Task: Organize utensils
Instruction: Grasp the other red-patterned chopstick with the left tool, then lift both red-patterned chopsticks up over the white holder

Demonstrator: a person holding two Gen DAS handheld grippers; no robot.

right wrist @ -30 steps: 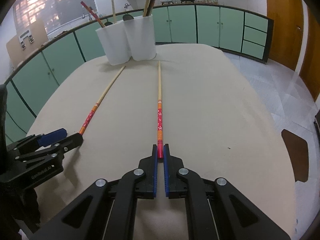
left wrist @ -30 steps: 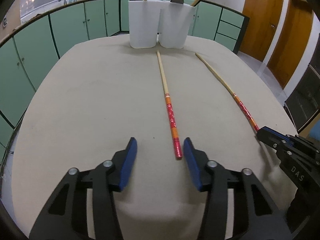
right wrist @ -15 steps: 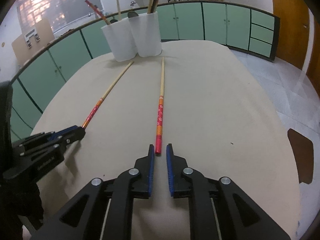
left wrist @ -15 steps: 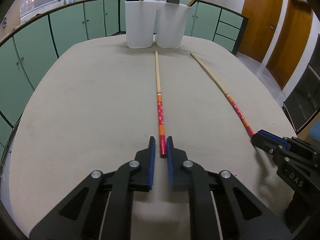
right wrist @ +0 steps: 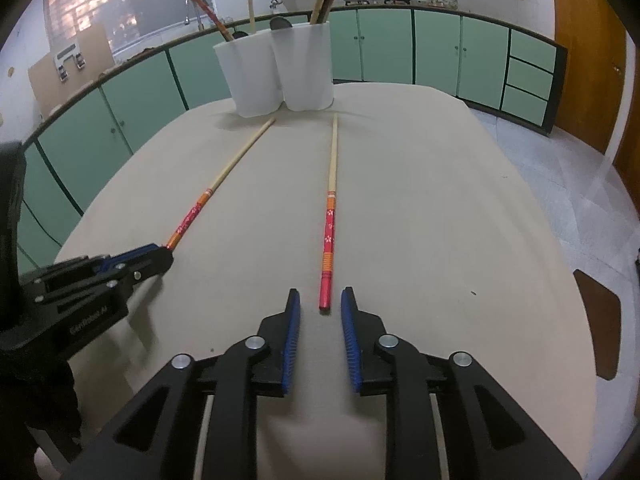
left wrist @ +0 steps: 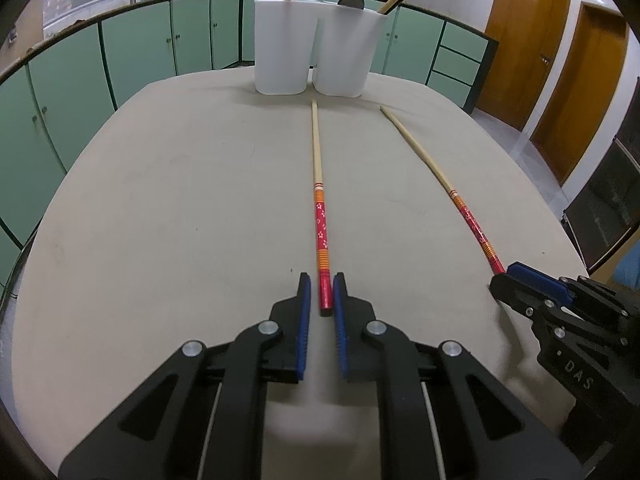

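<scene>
Two long wooden chopsticks with red patterned ends lie side by side on the beige table, tips toward two white holders [left wrist: 282,48]. My left gripper [left wrist: 320,292] is shut on the red end of the left chopstick [left wrist: 320,224], which rests flat on the table. The right chopstick [right wrist: 329,232] lies with its red end just ahead of and between the fingertips of my right gripper [right wrist: 320,300]. That gripper's jaws are opening and its pads stand clear of the stick. Each gripper also shows at the edge of the other wrist view.
The white holders [right wrist: 280,72] stand together at the table's far edge [right wrist: 400,88] with several utensils and chopsticks upright in them. Green cabinets [left wrist: 140,56] ring the room. Wooden doors [left wrist: 524,36] are at the right, beyond a tiled floor.
My left gripper has closed from wide open onto the red end of the left chopstick. My right gripper, earlier shut at the right chopstick's end, has opened and let it go.
</scene>
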